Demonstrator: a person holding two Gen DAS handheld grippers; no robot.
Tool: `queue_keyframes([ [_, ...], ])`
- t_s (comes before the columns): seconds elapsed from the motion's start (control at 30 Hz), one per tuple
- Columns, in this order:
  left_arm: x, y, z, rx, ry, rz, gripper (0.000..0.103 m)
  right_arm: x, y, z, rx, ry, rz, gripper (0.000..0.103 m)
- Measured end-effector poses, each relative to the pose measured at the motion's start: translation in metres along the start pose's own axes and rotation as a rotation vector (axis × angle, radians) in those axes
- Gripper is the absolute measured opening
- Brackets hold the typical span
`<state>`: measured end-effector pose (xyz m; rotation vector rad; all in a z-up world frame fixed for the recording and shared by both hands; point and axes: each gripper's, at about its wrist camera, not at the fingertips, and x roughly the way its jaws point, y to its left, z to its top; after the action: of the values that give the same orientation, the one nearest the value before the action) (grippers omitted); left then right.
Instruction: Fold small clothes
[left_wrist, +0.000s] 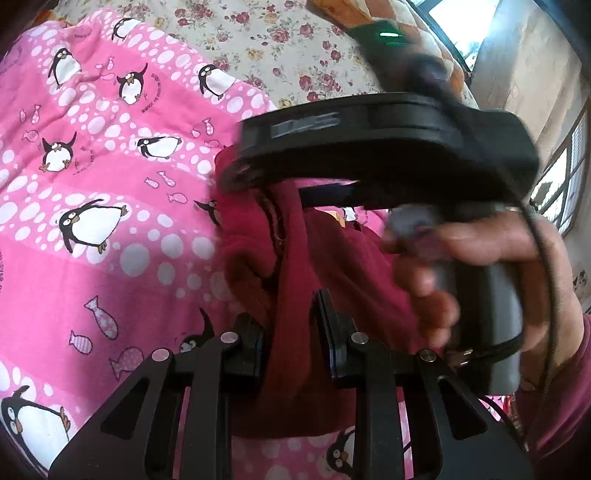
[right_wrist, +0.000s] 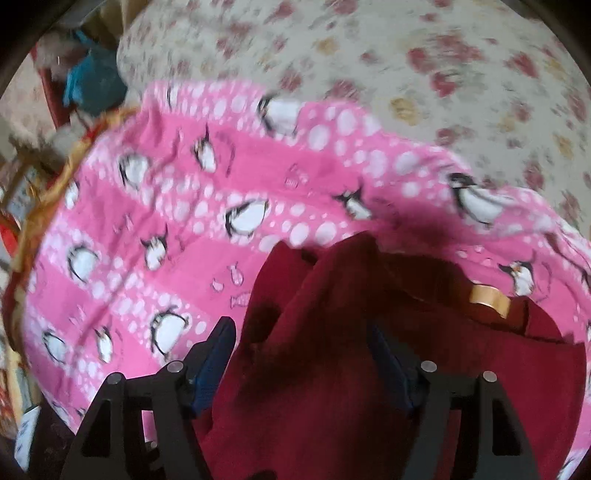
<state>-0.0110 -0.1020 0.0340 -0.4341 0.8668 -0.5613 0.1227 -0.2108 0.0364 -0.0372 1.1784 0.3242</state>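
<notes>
My dark red garment (left_wrist: 295, 266) lies bunched on the pink penguin blanket (left_wrist: 92, 184), its length running away from my left gripper (left_wrist: 291, 332), fleecy and creased. That gripper's jaws pinch a fold of it. My right gripper (right_wrist: 301, 354) stands wide, cloth between the jaws but not pressed

The dark red garment (left_wrist: 295, 258) looks like soft, fuzzy matt fleece; the pink penguin blanket (left_wrist: 92, 184) beneath is smoother printed cloth (lightly creased); the left gripper (left_wrist: 291, 347) is matt black plastic with shiny metal pins
</notes>
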Motion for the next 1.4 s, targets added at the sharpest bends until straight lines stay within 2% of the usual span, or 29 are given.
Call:
queue_keyframes([
  [0.1,0.002,-0.001,0.000,0.014,0.001,0.015,0.023,0.025,0.010,0.002,-0.010,0.058,-0.011,0.071],
  [0.17,0.004,-0.002,-0.001,0.024,0.005,0.033,0.024,0.036,0.016,-0.001,-0.061,0.070,-0.048,0.070],
  [0.2,0.005,-0.002,-0.002,0.025,0.007,0.033,0.024,0.035,0.017,-0.003,-0.075,0.049,-0.063,0.057],
  [0.23,0.007,-0.002,-0.002,0.023,0.010,0.035,0.024,0.031,0.015,-0.006,-0.080,0.021,-0.074,0.048],
  [0.3,0.006,-0.007,-0.004,0.040,0.004,0.046,0.024,0.017,0.006,-0.010,-0.068,-0.018,-0.027,0.030],
  [0.43,0.000,-0.030,-0.006,0.045,0.010,0.005,0.024,-0.024,-0.022,-0.021,-0.001,-0.102,0.066,0.025],
  [0.53,-0.009,-0.073,-0.005,0.142,0.004,-0.021,0.022,-0.059,-0.047,-0.033,0.039,-0.152,0.127,0.023],
  [0.7,0.008,-0.158,-0.007,0.263,0.063,-0.095,0.020,-0.118,-0.109,-0.060,0.121,-0.230,0.153,0.021],
  [0.73,0.017,-0.179,-0.011,0.299,0.082,-0.112,0.017,-0.129,-0.127,-0.068,0.146,-0.247,0.147,0.021],
  [0.83,0.044,-0.218,-0.024,0.372,0.123,-0.118,0.017,-0.152,-0.177,-0.091,0.227,-0.284,0.115,0.021],
  [0.93,0.086,-0.244,-0.042,0.399,0.207,-0.121,0.015,-0.154,-0.218,-0.112,0.295,-0.289,0.086,0.021],
  [1.07,0.134,-0.248,-0.060,0.381,0.290,-0.077,0.015,-0.130,-0.263,-0.137,0.395,-0.254,0.025,0.021],
  [1.17,0.124,-0.241,-0.057,0.361,0.322,-0.096,0.016,-0.108,-0.283,-0.148,0.444,-0.218,-0.055,0.020],
  [1.2,0.115,-0.241,-0.054,0.374,0.317,-0.103,0.019,-0.109,-0.287,-0.151,0.468,-0.227,-0.030,0.020],
  [1.23,0.098,-0.238,-0.051,0.400,0.298,-0.107,0.032,-0.113,-0.293,-0.156,0.507,-0.244,0.021,0.021],
  [1.27,0.085,-0.235,-0.048,0.415,0.277,-0.104,0.047,-0.119,-0.296,-0.159,0.528,-0.256,0.047,0.027],
  [1.33,0.061,-0.225,-0.043,0.426,0.221,-0.086,0.063,-0.140,-0.293,-0.169,0.521,-0.285,0.049,0.040],
  [1.4,0.045,-0.209,-0.034,0.421,0.171,-0.040,0.063,-0.157,-0.284,-0.183,0.499,-0.321,0.080,0.062],
])
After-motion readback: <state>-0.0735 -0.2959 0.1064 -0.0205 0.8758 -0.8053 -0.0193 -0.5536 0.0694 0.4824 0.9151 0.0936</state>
